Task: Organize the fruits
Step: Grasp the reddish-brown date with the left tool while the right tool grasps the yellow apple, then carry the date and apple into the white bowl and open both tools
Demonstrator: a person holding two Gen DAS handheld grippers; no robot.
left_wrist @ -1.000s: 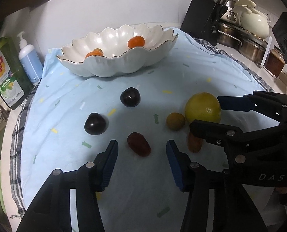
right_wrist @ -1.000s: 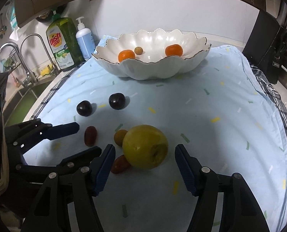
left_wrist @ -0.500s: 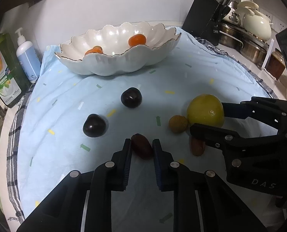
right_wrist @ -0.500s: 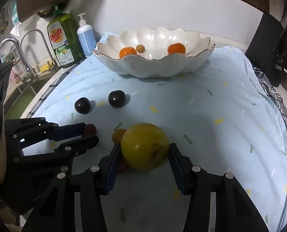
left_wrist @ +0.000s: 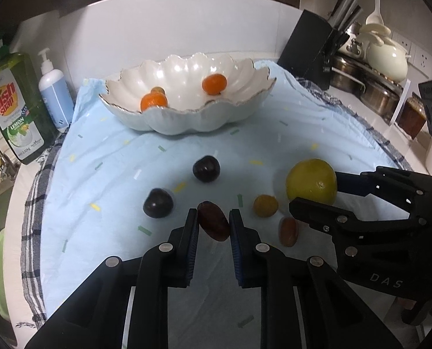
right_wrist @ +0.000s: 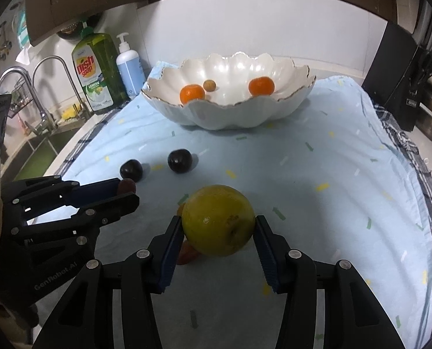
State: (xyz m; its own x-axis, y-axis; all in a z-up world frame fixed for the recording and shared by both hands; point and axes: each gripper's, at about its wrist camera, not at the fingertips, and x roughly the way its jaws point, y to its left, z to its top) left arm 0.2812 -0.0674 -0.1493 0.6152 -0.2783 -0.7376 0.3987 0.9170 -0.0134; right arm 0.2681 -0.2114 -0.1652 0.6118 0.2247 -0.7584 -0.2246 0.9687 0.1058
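My left gripper (left_wrist: 213, 213) is shut on a dark red oblong fruit (left_wrist: 214, 226), just above the pale blue cloth (left_wrist: 114, 174). My right gripper (right_wrist: 218, 221) is shut on a big yellow-green round fruit (right_wrist: 218, 212), its pads pressing both sides. On the cloth lie two dark plums (left_wrist: 206, 168) (left_wrist: 158, 203), a small yellow-brown fruit (left_wrist: 265, 206) and a small orange-red fruit (left_wrist: 288, 231). The white scalloped bowl (right_wrist: 230, 116) at the back holds two oranges (right_wrist: 192, 93) (right_wrist: 261, 85) and a small brownish fruit (right_wrist: 209, 85).
A green dish soap bottle (right_wrist: 95, 69) and a white pump bottle (right_wrist: 129, 67) stand left of the bowl, with the sink taps (right_wrist: 41, 87) beyond. A black knife block (left_wrist: 311, 49) and pots (left_wrist: 385, 58) are at the back right.
Both grippers went from open to shut: the left closed on the dark red fruit, the right on the yellow-green fruit. Neither hand shifted much.
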